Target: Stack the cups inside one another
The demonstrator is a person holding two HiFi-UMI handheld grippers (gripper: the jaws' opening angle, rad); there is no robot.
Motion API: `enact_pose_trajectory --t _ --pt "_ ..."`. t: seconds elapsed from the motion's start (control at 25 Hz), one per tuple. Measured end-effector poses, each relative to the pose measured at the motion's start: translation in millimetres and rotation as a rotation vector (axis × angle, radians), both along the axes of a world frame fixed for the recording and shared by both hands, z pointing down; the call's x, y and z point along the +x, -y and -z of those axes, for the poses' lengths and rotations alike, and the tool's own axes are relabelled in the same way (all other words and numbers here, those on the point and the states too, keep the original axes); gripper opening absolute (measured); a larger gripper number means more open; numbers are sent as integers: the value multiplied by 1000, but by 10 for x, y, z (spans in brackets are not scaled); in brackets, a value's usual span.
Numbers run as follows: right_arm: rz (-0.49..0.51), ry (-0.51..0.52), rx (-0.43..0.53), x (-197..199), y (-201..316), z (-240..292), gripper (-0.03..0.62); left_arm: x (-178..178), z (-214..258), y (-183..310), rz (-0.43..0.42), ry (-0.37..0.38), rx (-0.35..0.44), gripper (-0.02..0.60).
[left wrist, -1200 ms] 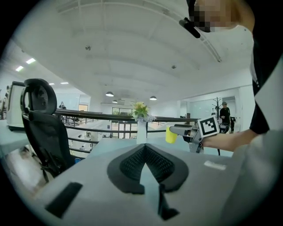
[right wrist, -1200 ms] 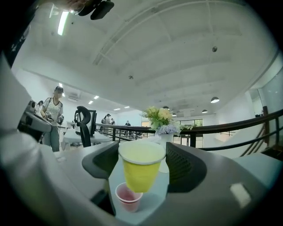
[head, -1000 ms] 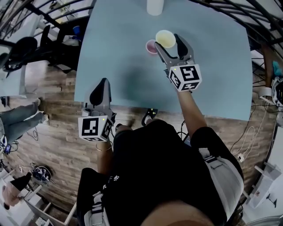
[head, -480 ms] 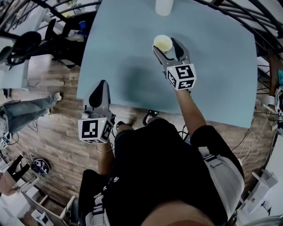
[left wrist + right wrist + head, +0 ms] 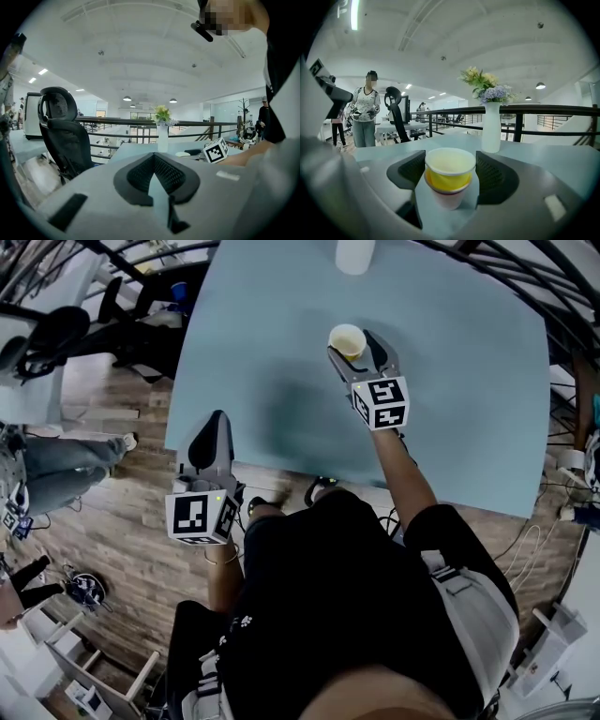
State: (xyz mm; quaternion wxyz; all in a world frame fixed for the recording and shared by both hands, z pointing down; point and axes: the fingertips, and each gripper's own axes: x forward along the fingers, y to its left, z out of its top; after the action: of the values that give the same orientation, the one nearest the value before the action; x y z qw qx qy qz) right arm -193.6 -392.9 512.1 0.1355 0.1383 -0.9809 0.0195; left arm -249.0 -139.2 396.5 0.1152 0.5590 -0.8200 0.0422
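"Pinching yellow cup point(image 5: 450, 180), nested in pink cup point(image 5: 446, 199) toward table's point(image 5: 262, 352) 12 o'clock, is the right gripper point(image 5: 356, 348); left gripper point(image 5: 153, 159) is closed, empty."
"Flimsy paper probably, hold sidewalls gently."

**Nested cups toward the table's far edge**

We find the inner cup point(image 5: 347, 338) seated in the outer cup point(image 5: 446, 199) on the table point(image 5: 272, 381), between our right gripper's point(image 5: 354, 345) jaws. Behind them a vase point(image 5: 354, 254) stands at the far edge. Our left gripper point(image 5: 214, 427) hangs by the near-left corner.
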Motion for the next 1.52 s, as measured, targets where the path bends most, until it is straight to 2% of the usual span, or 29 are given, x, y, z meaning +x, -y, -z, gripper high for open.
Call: enact_pose_trajectory --t 0.4,0.76,0.84,1.12,1.36,1.52 --pt "-11 -49 -11 2 16 -166 344 -40 -37 24 -10 -15 -3 -8" --pt "-33 49 -13 55 18 146 351 -41 -29 98 -41 -14 4 -8" --pt "-39 87 -12 92 -1 260 327 -34 -35 121 -52 -15 7 -8" --pt "-57 218 6 332 -84 688 129 56 -14 276 -101 -14 23 -8" --pt "-78 270 9 565 -174 879 6 165 -16 387 -159 -12 31 -8" --pt "-80 282 4 763 -250 965 8 269 12 472 -190 -8 38 -8"
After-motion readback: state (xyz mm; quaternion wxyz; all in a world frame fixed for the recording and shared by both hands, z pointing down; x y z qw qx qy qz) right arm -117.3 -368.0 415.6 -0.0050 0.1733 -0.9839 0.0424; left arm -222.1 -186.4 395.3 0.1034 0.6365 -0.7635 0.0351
